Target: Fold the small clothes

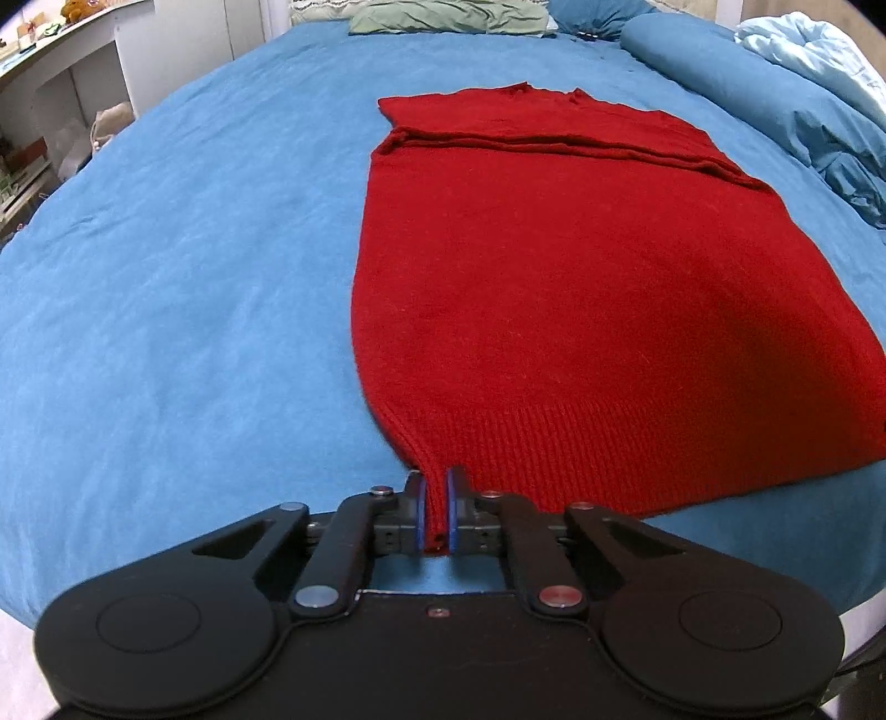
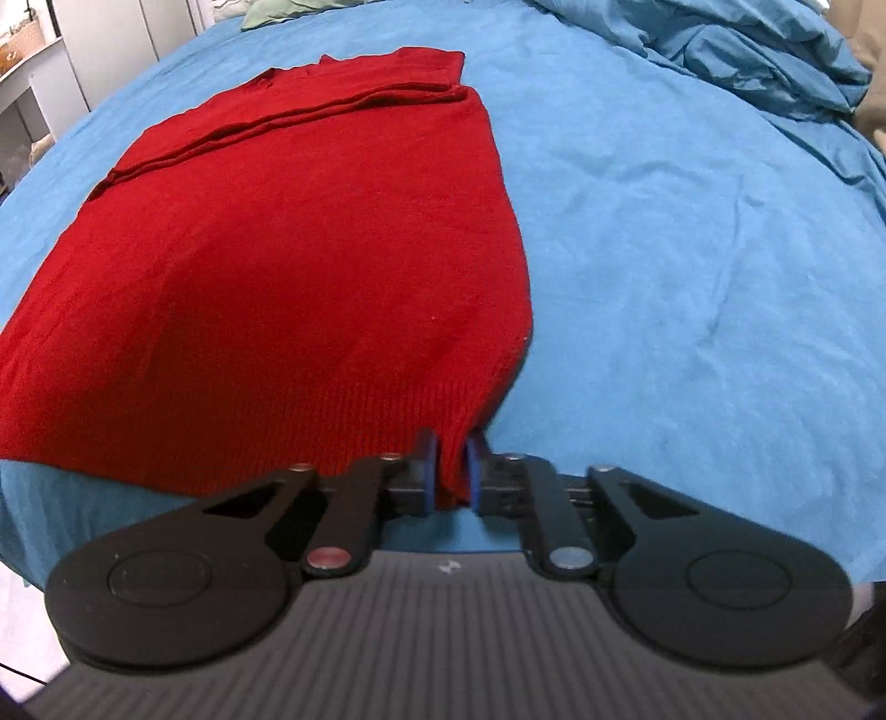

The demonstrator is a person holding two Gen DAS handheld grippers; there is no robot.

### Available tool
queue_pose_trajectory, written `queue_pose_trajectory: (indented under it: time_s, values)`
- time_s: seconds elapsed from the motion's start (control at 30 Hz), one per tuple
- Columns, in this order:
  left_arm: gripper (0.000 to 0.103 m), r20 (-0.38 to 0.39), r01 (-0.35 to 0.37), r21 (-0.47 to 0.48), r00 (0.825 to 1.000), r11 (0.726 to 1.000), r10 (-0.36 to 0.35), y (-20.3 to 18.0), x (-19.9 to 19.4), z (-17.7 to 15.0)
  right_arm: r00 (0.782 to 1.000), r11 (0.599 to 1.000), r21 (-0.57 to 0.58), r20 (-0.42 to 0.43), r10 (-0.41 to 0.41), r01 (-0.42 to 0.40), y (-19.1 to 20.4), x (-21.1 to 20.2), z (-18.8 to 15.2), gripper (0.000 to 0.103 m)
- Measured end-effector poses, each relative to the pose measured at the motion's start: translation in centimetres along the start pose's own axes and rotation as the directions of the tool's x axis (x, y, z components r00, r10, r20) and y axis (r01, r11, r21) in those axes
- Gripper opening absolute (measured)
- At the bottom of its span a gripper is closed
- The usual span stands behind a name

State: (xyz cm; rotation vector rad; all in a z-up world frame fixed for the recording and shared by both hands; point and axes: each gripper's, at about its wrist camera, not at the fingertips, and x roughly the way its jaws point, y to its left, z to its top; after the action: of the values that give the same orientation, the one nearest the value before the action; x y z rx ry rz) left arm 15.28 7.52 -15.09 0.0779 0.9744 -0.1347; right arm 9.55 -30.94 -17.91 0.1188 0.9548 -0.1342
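A red knit sweater (image 1: 581, 266) lies flat on the blue bed sheet (image 1: 166, 277), its sleeves folded across the far part. My left gripper (image 1: 437, 487) is shut on the near left corner of its ribbed hem. In the right wrist view the same sweater (image 2: 288, 249) spreads to the left, and my right gripper (image 2: 451, 459) is shut on the near right corner of the hem. Both corners are raised slightly off the sheet (image 2: 692, 249).
A bunched blue duvet (image 1: 786, 105) lies along the right side of the bed, also in the right wrist view (image 2: 747, 50). A green pillow (image 1: 448, 16) lies at the head. White shelves (image 1: 61, 66) stand to the left of the bed.
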Motion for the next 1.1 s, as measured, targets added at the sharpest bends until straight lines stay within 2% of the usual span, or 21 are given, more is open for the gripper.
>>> queue_pose_trajectory:
  time_s: [0.17, 0.33, 0.53, 0.67, 0.8, 0.9, 1.03, 1.1]
  values:
    - [0.005, -0.010, -0.010, 0.007, 1.000, 1.000, 0.010, -0.1, -1.2, 0.9, 0.999, 0.999, 0.031, -0.021, 0.034, -0.033, -0.8, -0.5, 1.1, 0.020]
    - [0.004, -0.001, -0.022, -0.067, 1.000, 0.998, 0.022, 0.0, -4.2, 4.0, 0.995, 0.986, 0.137, -0.002, 0.100, -0.099, -2.2, -2.9, 4.4, 0.020]
    - [0.004, 0.101, -0.068, -0.147, 0.991, 0.987, 0.084, -0.7, -9.0, 11.3, 0.974, 0.959, 0.173, 0.078, 0.215, -0.225, -3.0, -6.6, 11.7, 0.020]
    - [0.004, 0.193, -0.079, -0.206, 0.974, 0.975, 0.120, -0.6, -9.6, 17.9, 0.950, 0.942, 0.164, 0.160, 0.267, -0.292, -3.6, -7.1, 18.8, 0.020]
    - [0.004, 0.263, -0.072, -0.239, 0.955, 0.968, 0.136, -0.4, -6.3, 25.0, 0.925, 0.925, 0.170, 0.240, 0.296, -0.340, -4.2, -4.8, 26.9, 0.020]
    - [0.004, 0.294, -0.078, -0.256, 0.943, 0.963, 0.155, -0.2, -1.5, 30.4, 0.920, 0.925, 0.164, 0.259, 0.295, -0.343, -3.5, -0.9, 32.3, 0.020]
    - [0.004, 0.259, -0.101, -0.270, 0.950, 0.958, 0.173, 0.7, 7.1, 35.5, 0.922, 0.926, 0.174, 0.263, 0.285, -0.336, -2.1, 7.3, 38.0, 0.020]
    - [0.004, 0.225, -0.125, -0.282, 0.955, 0.951, 0.192, 1.0, 12.1, 36.5, 0.932, 0.925, 0.202, 0.240, 0.271, -0.321, -1.4, 13.0, 39.8, 0.020]
